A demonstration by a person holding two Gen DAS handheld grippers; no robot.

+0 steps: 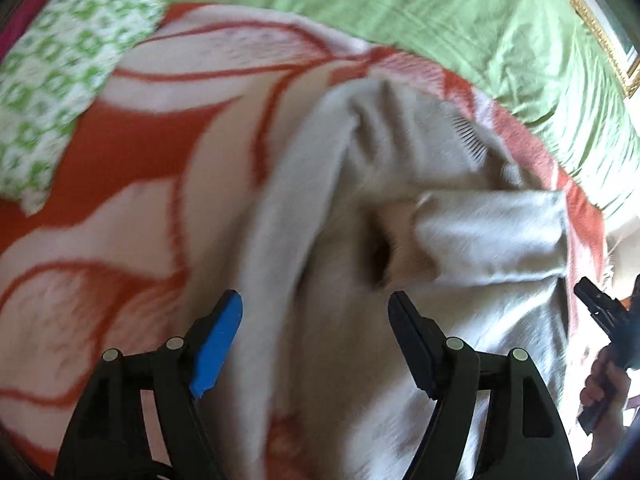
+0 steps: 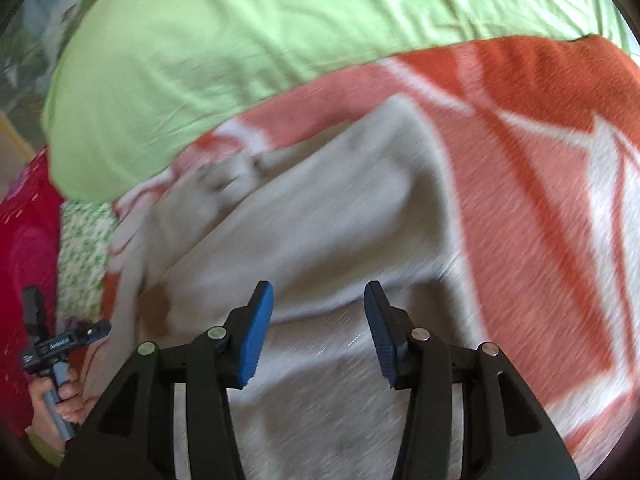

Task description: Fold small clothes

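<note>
On the orange-and-white blanket [image 1: 120, 152], the grey garment [image 1: 400, 184] lies rumpled, one part folded over. Both the left tool [image 1: 316, 320] and right tool [image 2: 318, 304] hang open and empty above it; a fold looks just released. Next comes regrasping an edge.

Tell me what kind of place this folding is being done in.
Most likely a bedroom, on a bed: an orange-and-white blanket spread over a green bedsheet, with a green-patterned pillow at its edge. The grey garment lies on the blanket.

left tool [image 1: 316, 312] angled steeply down, jaws wide apart and empty, right tool [image 2: 319, 304] parted, gripping nothing
</note>
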